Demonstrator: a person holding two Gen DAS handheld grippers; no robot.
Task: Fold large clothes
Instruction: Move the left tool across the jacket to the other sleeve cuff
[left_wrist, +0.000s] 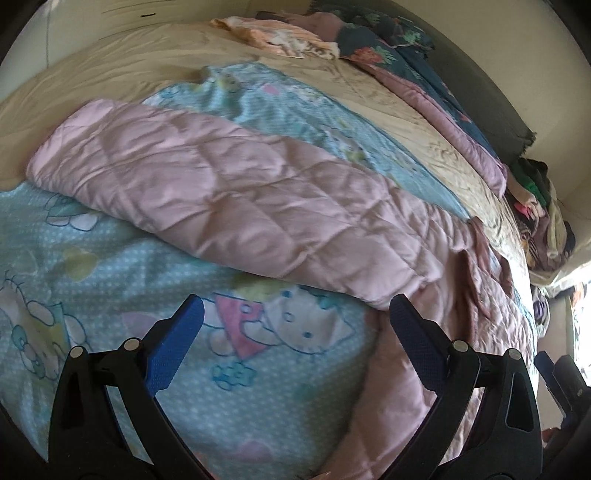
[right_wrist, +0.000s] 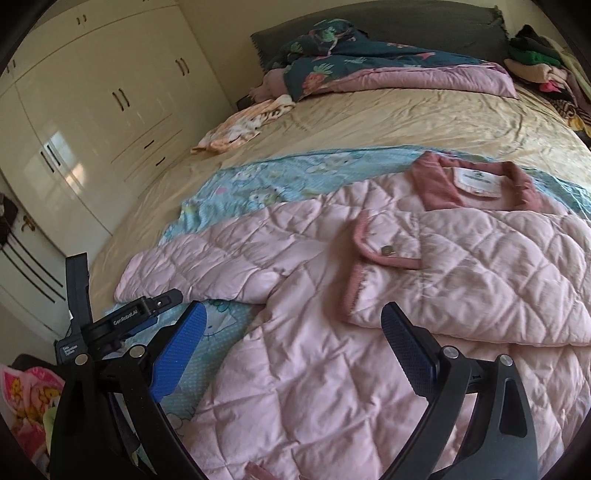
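progress: my pink quilted jacket (right_wrist: 332, 332) lies flat on the Hello Kitty blanket (left_wrist: 258, 387), one sleeve (right_wrist: 461, 273) folded across the chest, the other sleeve (left_wrist: 221, 199) out left of it, body unfolded | feel: puffy, diamond-stitched, ribbed collar (right_wrist: 476, 181) | left gripper (left_wrist: 295, 325) fingers apart, empty | right gripper (right_wrist: 293, 332) same

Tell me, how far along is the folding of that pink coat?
One sleeve already lies folded across the pink quilted coat. Nothing is in hand: the left gripper and right gripper are open and empty. The other sleeve lies stretched out, unfolded.
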